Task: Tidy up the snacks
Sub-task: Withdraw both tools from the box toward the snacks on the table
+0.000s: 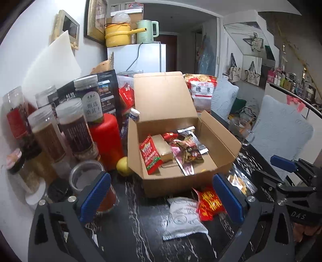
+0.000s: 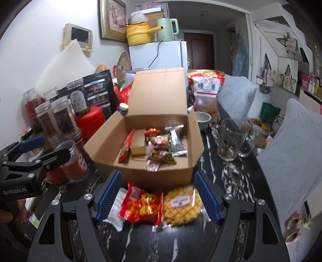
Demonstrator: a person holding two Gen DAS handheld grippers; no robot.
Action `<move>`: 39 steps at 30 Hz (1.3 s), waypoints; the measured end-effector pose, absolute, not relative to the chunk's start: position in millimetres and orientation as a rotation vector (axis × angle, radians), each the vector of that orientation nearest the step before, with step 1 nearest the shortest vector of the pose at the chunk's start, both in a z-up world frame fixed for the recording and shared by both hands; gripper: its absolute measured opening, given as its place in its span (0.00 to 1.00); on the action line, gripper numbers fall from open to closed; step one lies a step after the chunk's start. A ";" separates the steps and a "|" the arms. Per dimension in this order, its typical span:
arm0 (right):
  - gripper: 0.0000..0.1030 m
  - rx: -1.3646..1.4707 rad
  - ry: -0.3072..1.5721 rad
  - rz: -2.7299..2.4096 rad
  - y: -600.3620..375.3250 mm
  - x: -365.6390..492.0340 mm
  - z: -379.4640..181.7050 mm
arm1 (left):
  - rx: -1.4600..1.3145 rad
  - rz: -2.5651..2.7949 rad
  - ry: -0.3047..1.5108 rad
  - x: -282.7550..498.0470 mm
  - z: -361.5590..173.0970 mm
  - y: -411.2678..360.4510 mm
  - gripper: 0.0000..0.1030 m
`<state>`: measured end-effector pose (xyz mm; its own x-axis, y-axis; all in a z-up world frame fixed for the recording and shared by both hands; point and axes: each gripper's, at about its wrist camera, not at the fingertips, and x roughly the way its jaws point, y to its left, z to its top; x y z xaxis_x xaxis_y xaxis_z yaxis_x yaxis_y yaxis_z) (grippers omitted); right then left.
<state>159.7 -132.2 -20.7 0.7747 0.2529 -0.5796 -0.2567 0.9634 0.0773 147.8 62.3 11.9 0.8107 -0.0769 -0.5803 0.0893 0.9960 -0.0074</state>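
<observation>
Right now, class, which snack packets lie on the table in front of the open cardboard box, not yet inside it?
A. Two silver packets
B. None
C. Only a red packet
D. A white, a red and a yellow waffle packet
D: the right wrist view shows the white packet, red packet and yellow waffle packet side by side on the table, outside the cardboard box.

A glass mug (image 2: 231,141) stands on the dark marbled bench (image 2: 227,177), right of the box, with a small metal bowl (image 2: 202,119) behind it. A white fridge (image 2: 161,55) at the back carries a yellow pot (image 2: 138,34) and a green kettle (image 2: 167,29). Pale blue cushions (image 2: 293,153) lie along the right side. A framed picture (image 2: 112,19) hangs on the wall.
</observation>
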 end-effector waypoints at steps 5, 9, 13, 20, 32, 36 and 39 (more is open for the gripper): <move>0.75 0.002 0.642 0.259 -132.6 147.0 -31.1 | 0.032 -0.110 0.635 137.6 2.3 56.8 1.00; 0.76 0.001 0.671 0.252 -132.1 139.2 -42.9 | 0.043 -0.149 0.671 133.8 -9.9 48.2 1.00; 0.76 0.007 0.695 0.243 -133.0 132.2 -54.3 | 0.055 -0.178 0.697 131.9 -21.3 40.6 1.00; 0.76 0.048 0.754 0.210 -145.8 128.2 -80.7 | 0.061 -0.230 0.756 132.7 -44.7 31.1 1.00; 0.76 0.072 0.828 0.182 -164.7 135.7 -113.2 | 0.052 -0.268 0.819 146.1 -82.0 24.6 1.00; 0.76 0.068 0.853 0.195 -162.2 142.2 -122.6 | 0.057 -0.249 0.877 158.0 -97.6 24.4 1.00; 0.76 0.069 0.868 0.205 -161.1 147.4 -128.4 | 0.053 -0.237 0.923 167.3 -109.5 24.5 1.00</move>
<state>147.4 -161.1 -128.4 0.6284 0.2071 -0.7498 -0.1509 0.9781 0.1436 167.3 24.5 -109.5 0.5795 -0.1794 -0.7950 0.2250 0.9728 -0.0555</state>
